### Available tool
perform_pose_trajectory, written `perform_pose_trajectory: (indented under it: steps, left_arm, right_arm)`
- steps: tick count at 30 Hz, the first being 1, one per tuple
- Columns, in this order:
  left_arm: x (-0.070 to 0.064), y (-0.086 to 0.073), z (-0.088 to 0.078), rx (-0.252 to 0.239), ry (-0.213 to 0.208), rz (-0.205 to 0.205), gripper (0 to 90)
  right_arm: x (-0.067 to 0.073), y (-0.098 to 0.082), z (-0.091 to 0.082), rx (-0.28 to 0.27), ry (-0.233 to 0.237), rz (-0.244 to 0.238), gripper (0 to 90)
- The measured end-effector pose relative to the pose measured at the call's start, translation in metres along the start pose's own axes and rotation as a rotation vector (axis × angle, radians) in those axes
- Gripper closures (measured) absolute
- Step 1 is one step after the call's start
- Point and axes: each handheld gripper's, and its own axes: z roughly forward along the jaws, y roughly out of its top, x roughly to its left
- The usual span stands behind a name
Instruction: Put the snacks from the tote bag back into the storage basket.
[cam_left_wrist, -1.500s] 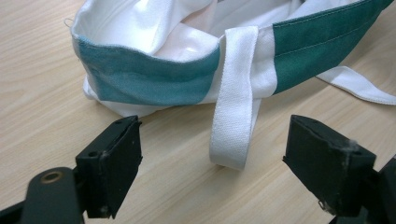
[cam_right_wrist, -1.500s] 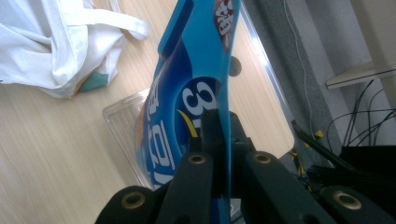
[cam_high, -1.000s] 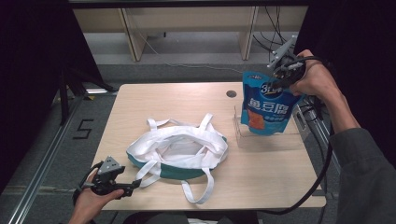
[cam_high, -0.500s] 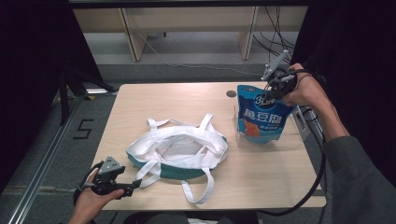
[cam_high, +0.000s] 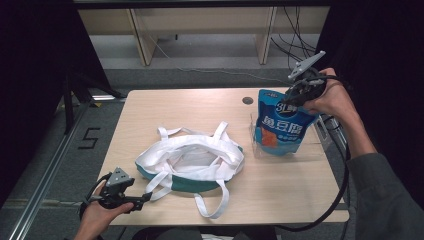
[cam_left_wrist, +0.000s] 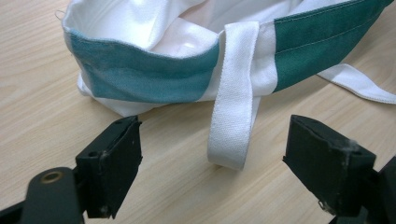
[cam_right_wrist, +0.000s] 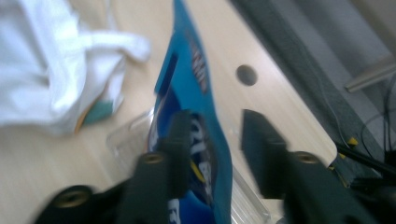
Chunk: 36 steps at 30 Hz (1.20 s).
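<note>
Light wooden table (cam_high: 165, 107), dark floor around. Blue stand-up snack pouch (cam_high: 278, 125) stands in a clear plastic tray (cam_high: 320, 150) at the table's right side. Right gripper (cam_high: 292, 95) at the pouch's top edge; jaws have just been opening, now apart, pouch top between them, pads off it. White cloth tote bag with green band (cam_high: 192, 160) lies mid-table. Left gripper (cam_high: 147, 198) by the near-left edge, jaws spread wide, white strap (cam_left_wrist: 233, 116) between, untouched.
</note>
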Motion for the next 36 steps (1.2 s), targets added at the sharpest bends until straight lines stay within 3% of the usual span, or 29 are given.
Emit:
perform_pose_trajectory:
  steps: [2, 3, 6, 8, 11, 12, 14, 20, 27, 31, 33, 35, 36]
  left_arm:
    - [0.003, 0.001, -0.002, 0.011, 0.010, 0.032, 18.1]
    - [0.002, 0.000, -0.001, -0.008, 0.013, 0.025, 18.1]
    - [0.002, 0.001, -0.002, 0.008, 0.008, 0.026, 18.1]
    - [0.000, 0.000, 0.000, -0.029, 0.009, -0.013, 18.1]
    - [0.001, 0.000, -0.001, -0.012, 0.012, -0.021, 18.2]
    - [0.002, 0.000, 0.000, -0.019, 0.012, -0.012, 18.1]
    - [0.004, 0.000, -0.002, -0.003, 0.012, 0.012, 18.2]
    - [0.004, 0.000, -0.002, -0.008, 0.013, 0.004, 18.1]
    - [0.004, 0.000, -0.002, -0.007, 0.013, 0.006, 18.1]
    - [0.004, 0.000, -0.002, -0.007, 0.020, 0.007, 18.2]
    - [0.004, 0.000, -0.004, 0.010, 0.030, 0.015, 18.2]
    - [0.005, 0.000, -0.003, -0.003, 0.016, 0.010, 18.1]
    - [0.005, 0.000, -0.003, -0.006, 0.019, 0.014, 18.1]
  right_arm:
    - [0.004, 0.003, -0.005, -0.021, -0.011, 0.015, 52.1]
    - [0.006, 0.004, -0.007, -0.040, 0.000, 0.026, 50.2]
    - [0.010, 0.007, -0.010, -0.062, -0.030, 0.069, 44.8]
    - [0.013, 0.009, -0.011, -0.070, -0.051, 0.076, 42.8]
    - [0.017, 0.011, -0.012, -0.100, -0.073, 0.095, 40.5]
    - [0.019, 0.013, -0.013, -0.092, -0.054, 0.100, 40.5]
    - [0.021, 0.015, -0.012, -0.117, -0.063, 0.080, 39.6]
    - [0.035, 0.023, -0.015, -0.148, -0.046, 0.113, 38.3]
    - [0.049, 0.026, -0.016, -0.175, -0.018, 0.087, 38.0]
    - [0.057, 0.026, -0.016, -0.184, -0.001, 0.095, 37.7]
    - [0.061, 0.024, -0.015, -0.202, 0.003, 0.085, 37.7]
    - [0.064, 0.022, -0.014, -0.225, 0.016, 0.077, 37.4]
    - [0.067, 0.021, -0.014, -0.230, 0.023, 0.092, 37.3]
